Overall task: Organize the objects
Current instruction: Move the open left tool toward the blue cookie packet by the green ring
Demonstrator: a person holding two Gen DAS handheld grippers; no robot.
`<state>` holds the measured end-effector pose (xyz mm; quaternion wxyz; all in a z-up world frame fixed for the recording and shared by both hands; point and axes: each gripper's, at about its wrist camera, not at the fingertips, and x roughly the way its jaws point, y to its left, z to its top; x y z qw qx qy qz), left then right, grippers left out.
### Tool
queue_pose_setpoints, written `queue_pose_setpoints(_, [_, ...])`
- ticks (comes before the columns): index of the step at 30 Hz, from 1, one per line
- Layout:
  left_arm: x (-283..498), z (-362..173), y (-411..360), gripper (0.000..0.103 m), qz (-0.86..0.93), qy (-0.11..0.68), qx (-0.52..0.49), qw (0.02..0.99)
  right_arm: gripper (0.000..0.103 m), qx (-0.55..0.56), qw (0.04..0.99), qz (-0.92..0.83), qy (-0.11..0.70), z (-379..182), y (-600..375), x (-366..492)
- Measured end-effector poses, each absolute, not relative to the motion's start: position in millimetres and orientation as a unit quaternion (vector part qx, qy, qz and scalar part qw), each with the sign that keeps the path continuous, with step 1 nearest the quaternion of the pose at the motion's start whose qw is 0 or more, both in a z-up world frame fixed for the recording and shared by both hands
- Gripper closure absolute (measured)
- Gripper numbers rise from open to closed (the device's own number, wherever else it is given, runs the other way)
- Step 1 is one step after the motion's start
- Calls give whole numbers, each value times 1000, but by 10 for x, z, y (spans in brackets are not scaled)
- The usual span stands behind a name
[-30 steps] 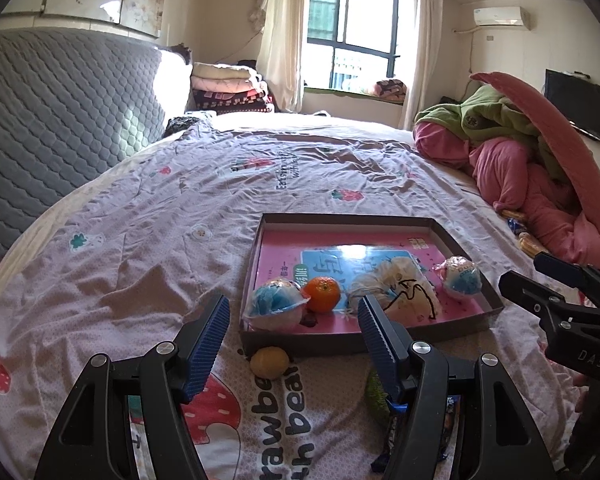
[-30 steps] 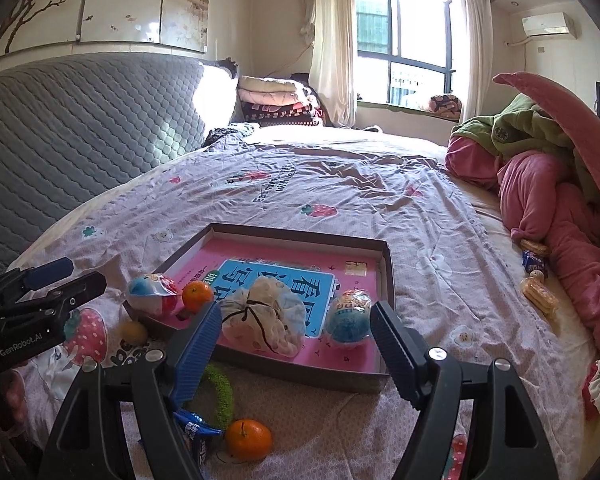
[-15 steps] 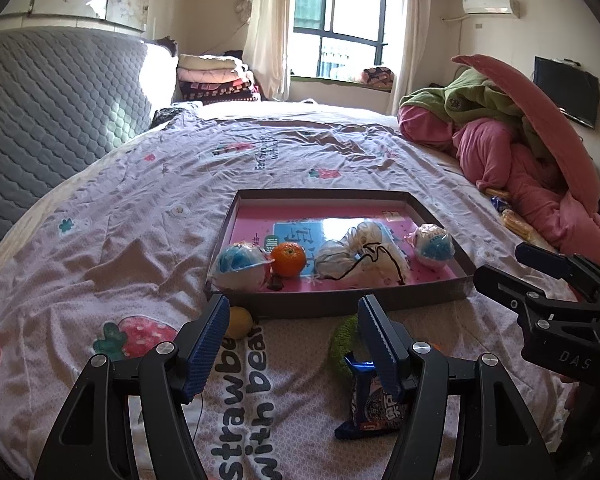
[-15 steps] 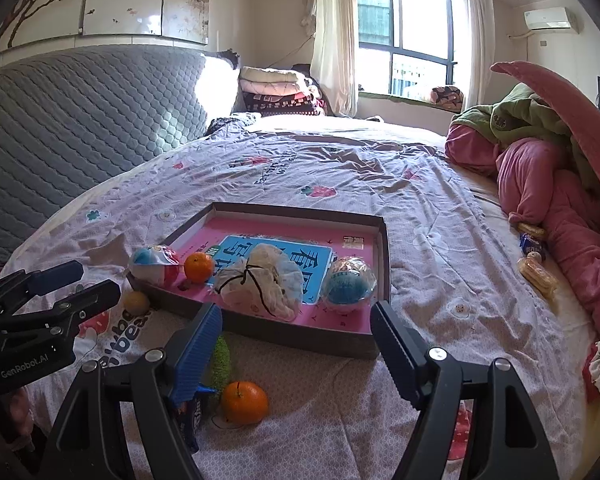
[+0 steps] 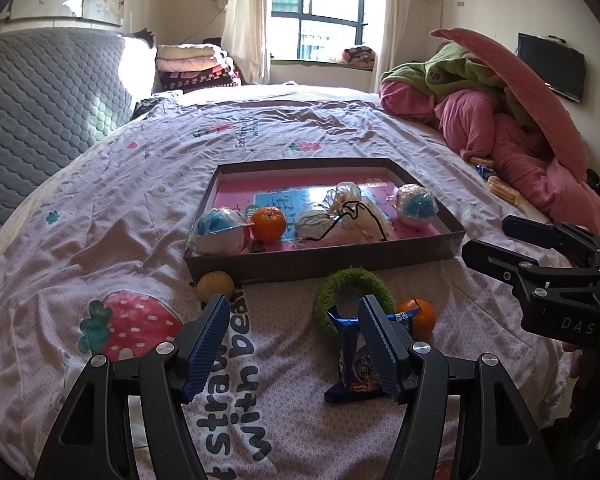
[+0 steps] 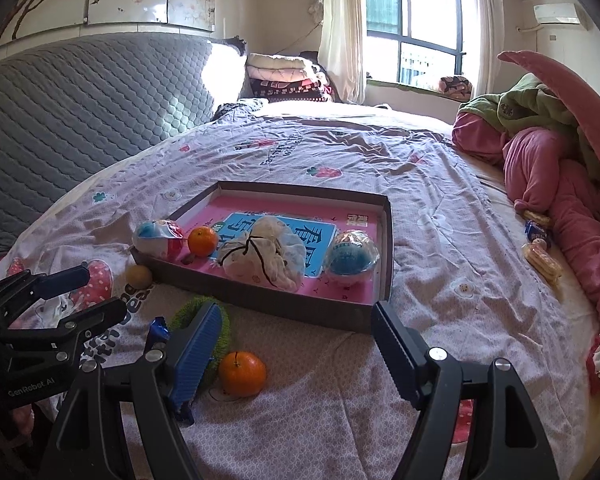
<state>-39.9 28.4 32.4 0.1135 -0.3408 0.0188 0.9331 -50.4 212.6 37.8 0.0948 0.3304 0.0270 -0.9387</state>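
- Pulling back from the shallow box (image 5: 324,264) since a second ago, with more bedsheet (image 5: 100,240) now in view before its near wall.
- Left gripper (image 5: 292,330): jaws wide, empty, nearer than the box.
- Right gripper (image 6: 296,344): jaws wide, empty.
- Loose before the box's near wall: green ring (image 5: 354,280), blue snack packet (image 5: 352,364), orange (image 6: 242,374), yellow fruit (image 5: 215,285).

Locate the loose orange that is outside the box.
The loose orange lies on the bedsheet before the box, beside the green ring.

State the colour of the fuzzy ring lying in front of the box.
Green; the fuzzy ring shows best in the left wrist view.
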Motion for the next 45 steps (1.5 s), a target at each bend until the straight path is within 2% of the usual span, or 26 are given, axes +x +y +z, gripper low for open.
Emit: queue_pose_setpoints(45, [-357, 36, 124, 35, 911, 22, -388, 136, 27, 397, 138, -904, 85, -44, 1926, -378])
